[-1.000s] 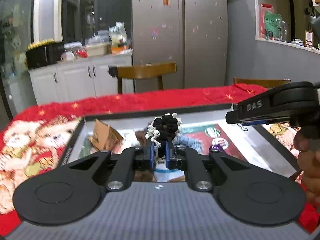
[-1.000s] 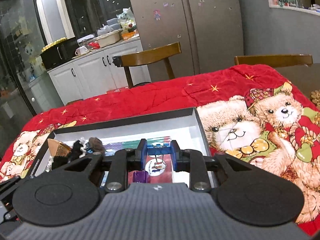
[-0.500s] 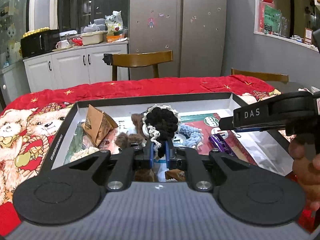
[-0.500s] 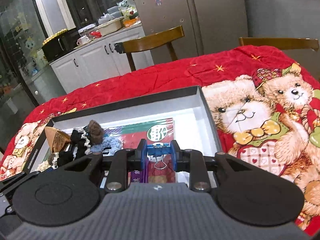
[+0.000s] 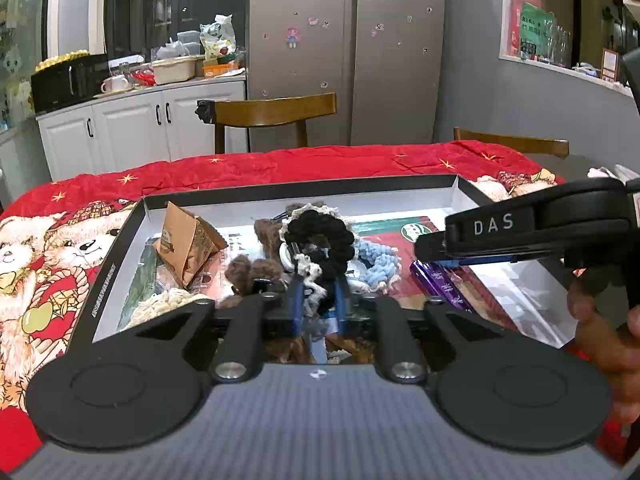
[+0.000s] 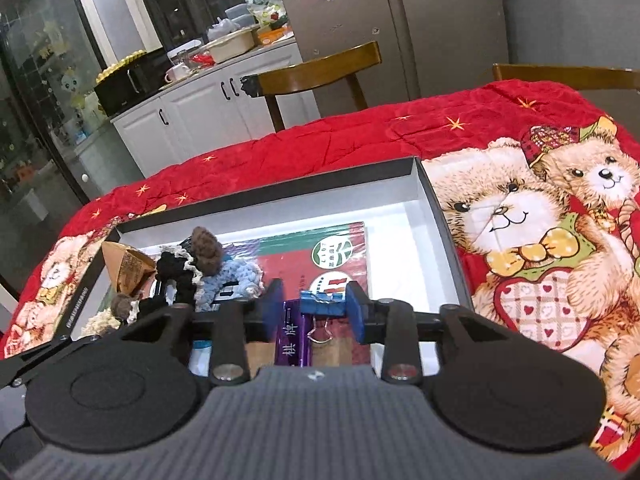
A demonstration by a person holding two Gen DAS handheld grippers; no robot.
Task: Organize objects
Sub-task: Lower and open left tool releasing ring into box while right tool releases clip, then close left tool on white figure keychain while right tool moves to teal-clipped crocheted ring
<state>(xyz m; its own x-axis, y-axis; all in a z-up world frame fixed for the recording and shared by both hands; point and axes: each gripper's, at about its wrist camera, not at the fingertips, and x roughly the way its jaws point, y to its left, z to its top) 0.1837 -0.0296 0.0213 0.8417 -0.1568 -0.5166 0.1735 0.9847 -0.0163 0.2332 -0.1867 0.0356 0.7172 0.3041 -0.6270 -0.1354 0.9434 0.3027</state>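
Both grippers open their jaws now, where a second ago they were pressed shut on their loads, and the views look more steeply down into the black box than before.

In the right wrist view, the right gripper has its jaws apart and opening. The blue binder clip still sits between them, against the right pad, with a clear gap on the left side — so it is released or nearly released. It hangs over the purple packet and the red and green card on the box floor.

In the left wrist view, the left gripper opens only slightly. The black scrunchie with white trim is between the pads, and I cannot tell if they press it or not. It rests against the blue scrunchie and the brown scrunchie.

My judgement of the risks: the clip can stick to the right pad and come out of the box when the hand lifts, or it can slide off the glossy packet. The soft scrunchie can catch on a pad edge — the yarn trim is loose — and be dragged back out. The two grippers are also near each other over the box, so a careless withdrawal can bump them.
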